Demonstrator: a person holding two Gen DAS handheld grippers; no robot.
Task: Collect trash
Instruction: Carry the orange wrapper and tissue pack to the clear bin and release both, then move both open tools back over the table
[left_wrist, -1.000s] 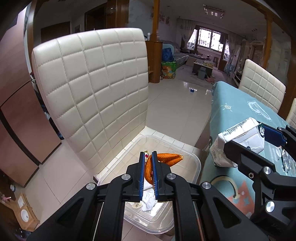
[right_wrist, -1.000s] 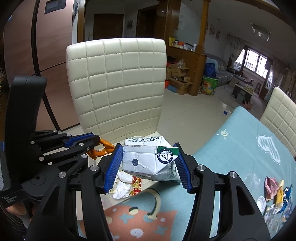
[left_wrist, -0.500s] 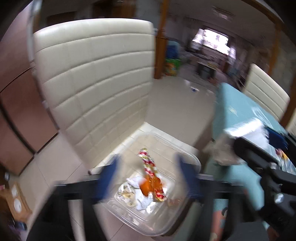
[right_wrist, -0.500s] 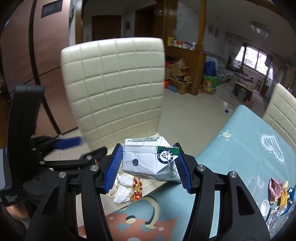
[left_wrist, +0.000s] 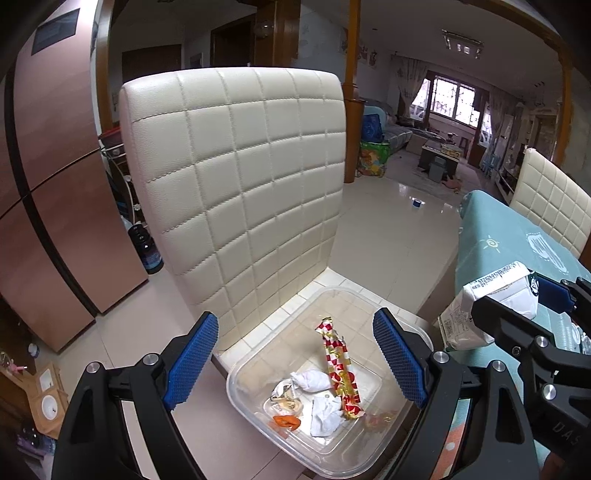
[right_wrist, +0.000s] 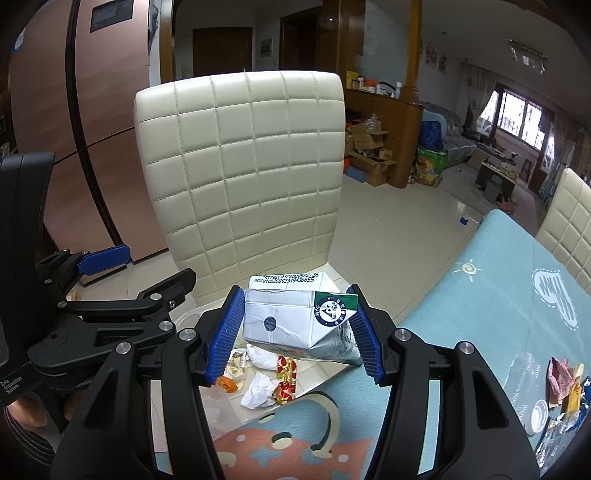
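Right claw (right_wrist: 293, 332) clenched on a white milk carton (right_wrist: 295, 319), held above the table (right_wrist: 498, 295) edge beside the clear bin (left_wrist: 258, 417). Left claw (left_wrist: 295, 360) released, fingers spread over the bin holding wrappers (left_wrist: 338, 363) and crumpled tissues (left_wrist: 323, 415).

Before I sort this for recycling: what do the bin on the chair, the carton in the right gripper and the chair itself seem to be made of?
Bin: clear, glossy plastic by the look; the chair seat shows through its walls. Carton: seemingly coated paperboard, white and printed, with creased folds and a dented face. Chair: cream leather or faux leather, I can't tell which; smooth sheen, stitched quilted squares.
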